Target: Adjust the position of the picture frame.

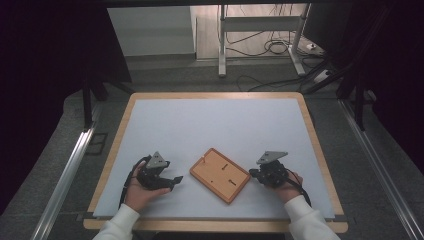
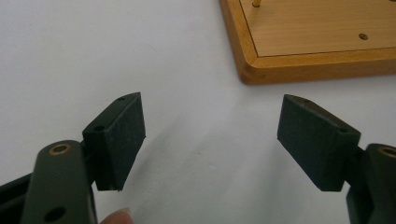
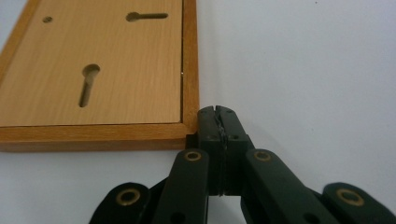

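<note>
**Board between two grippers**

Table (image 1: 150,120) carries a white mat, bare apart from one wooden board (image 1: 220,175) near the person's edge, turned at an angle. The board is a flat framed panel with two keyhole slots and a few small holes, lying face up between the hands.

Left gripper (image 1: 167,182) rests on the mat just beside the board's left corner, jaws spread wide and holding nothing; the corner (image 2: 247,70) lies ahead of the gap, probably so the jaws can slide onto the frame.

Right gripper (image 3: 217,112) has its jaws pressed fully together, gripping nothing, with the tips touching the board's near right corner. Closed like that, it looks set to push or steady the board rather than grasp it.
</note>
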`<state>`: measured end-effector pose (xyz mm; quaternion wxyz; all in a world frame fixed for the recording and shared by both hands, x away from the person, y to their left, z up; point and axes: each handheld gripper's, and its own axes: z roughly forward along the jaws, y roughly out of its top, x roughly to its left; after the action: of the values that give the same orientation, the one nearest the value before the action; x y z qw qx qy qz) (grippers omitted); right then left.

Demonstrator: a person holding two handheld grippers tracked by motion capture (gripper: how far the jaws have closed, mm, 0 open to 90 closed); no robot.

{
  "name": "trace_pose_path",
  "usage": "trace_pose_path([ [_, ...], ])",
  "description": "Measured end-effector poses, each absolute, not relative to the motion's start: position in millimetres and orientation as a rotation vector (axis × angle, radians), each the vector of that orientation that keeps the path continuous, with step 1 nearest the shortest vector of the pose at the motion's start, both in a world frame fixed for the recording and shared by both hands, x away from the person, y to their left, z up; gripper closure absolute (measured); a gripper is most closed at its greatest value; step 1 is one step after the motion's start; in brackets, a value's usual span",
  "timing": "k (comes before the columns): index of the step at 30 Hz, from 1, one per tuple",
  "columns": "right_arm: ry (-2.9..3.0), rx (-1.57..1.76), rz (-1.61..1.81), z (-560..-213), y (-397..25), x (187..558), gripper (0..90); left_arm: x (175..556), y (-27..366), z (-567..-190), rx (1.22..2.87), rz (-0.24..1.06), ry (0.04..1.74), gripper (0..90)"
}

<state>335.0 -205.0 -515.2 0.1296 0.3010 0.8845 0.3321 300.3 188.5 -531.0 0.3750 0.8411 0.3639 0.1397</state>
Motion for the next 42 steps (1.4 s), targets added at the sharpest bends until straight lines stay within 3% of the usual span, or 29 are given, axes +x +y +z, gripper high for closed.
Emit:
trace_pose_path([
  [28, 2.551, 0.932, 0.990, -516, -205, 328, 90.0, 301, 185, -532, 2.170, 0.351, 0.922, 23.0],
  [42, 2.624, 0.836, 0.990, -515, -176, 293, 90.0, 303, 190, -532, 2.156, 0.352, 0.945, 23.0],
])
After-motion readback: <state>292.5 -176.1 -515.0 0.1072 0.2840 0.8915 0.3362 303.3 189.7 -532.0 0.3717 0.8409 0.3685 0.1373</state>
